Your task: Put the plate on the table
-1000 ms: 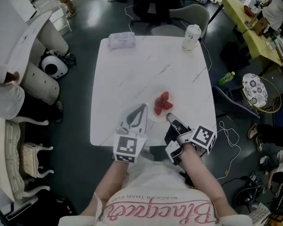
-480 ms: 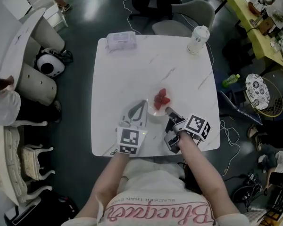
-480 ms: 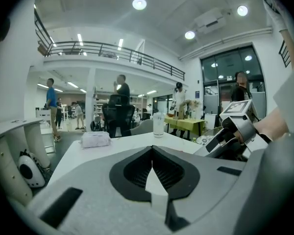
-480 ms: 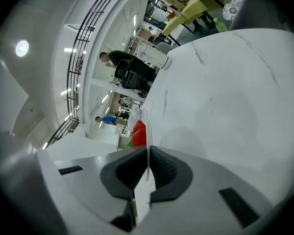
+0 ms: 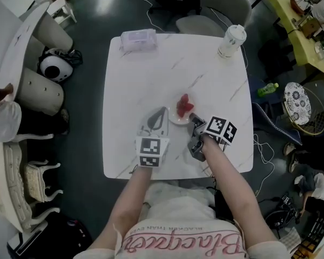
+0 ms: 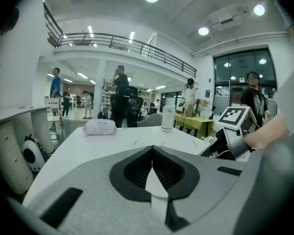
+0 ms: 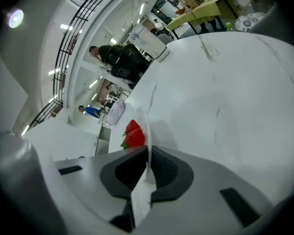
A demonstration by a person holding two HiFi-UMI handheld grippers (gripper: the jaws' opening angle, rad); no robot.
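Closest in, two grippers work over the near half of one white marble table (image 5: 151, 74). The left gripper (image 5: 161, 112) lies near the table's front edge with its jaws pressed together and nothing between them. The right gripper (image 5: 193, 118), just beside it, has its jaws clamped on the near rim of the single small plate (image 5: 175, 118). That plate sits over the middle of the table, right of centre; whether it touches the top I cannot tell.

On the plate are red strawberries (image 5: 184, 106). From above they blur into one cluster, while the right gripper view shows two of them (image 7: 133, 133) just past the thin plate rim (image 7: 145, 124), which is seen edge-on between the closed jaws.

Further off, at the far edge, stand one lidded cup (image 5: 231, 41) at the right corner and one tissue pack (image 5: 139, 39) at the left corner, well apart. The left gripper view shows both low across the tabletop, the cup (image 6: 167, 118) and the pack (image 6: 101, 127), with the right gripper's marker cube (image 6: 233, 116) off to the side.
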